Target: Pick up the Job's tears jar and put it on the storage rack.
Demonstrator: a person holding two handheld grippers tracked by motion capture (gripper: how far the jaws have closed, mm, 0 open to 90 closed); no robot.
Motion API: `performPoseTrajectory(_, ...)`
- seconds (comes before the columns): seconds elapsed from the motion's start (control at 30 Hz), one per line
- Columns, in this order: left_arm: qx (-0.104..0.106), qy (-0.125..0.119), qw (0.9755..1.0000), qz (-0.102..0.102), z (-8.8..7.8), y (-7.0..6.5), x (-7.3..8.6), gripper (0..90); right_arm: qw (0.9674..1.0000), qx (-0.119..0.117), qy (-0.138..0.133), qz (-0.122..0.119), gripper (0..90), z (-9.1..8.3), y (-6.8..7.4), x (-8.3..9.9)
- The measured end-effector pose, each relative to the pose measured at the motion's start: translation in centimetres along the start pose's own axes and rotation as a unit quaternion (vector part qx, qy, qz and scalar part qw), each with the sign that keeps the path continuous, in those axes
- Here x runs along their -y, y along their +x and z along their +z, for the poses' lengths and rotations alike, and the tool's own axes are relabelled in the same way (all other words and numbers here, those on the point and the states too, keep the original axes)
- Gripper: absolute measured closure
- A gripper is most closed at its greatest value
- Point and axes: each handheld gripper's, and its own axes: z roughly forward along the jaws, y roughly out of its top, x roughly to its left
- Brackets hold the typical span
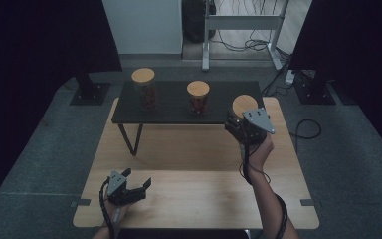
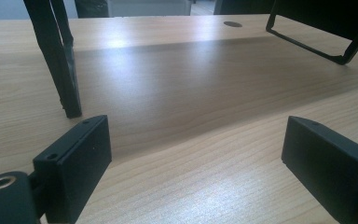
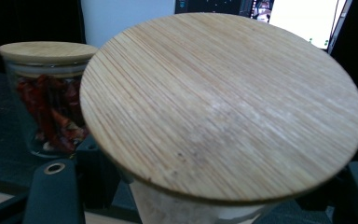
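A glass jar with a round bamboo lid (image 1: 244, 104) is at the right end of a low black shelf (image 1: 174, 112); I cannot tell whether it rests on the shelf or hangs just above it. My right gripper (image 1: 236, 122) is shut on its glass body below the lid (image 3: 223, 102). Two more bamboo-lidded jars stand on the shelf: a tall one (image 1: 143, 89) at the left and a shorter one (image 1: 198, 97) with red contents (image 3: 46, 102) in the middle. My left gripper (image 1: 138, 178) lies open near the table's front left, its jaws (image 2: 200, 163) wide apart over bare wood.
The shelf stands on thin black legs (image 2: 60, 60) at the back of the wooden table (image 1: 194, 194). Black stands (image 1: 87, 89) flank the table on the floor. A grey desk frame (image 1: 241, 25) and cables lie beyond.
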Motion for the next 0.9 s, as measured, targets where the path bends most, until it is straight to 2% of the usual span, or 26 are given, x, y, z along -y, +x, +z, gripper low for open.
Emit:
performPoseTrajectory(0.3, -0.002, 0.004, 1.0000, -0.001, 0.1, 0.1, 0.0, 7.8, 1.0000, 0.005, 0.004, 0.005, 25.3, 1.7, -0.2, -0.2)
performPoseTrajectory(0.9, -0.006, 0.008, 0.9999, -0.007, 0.2, 0.5, 0.0, 7.8, 0.9997, 0.013, 0.019, -0.005, 25.4, 4.9, -0.2, -0.1)
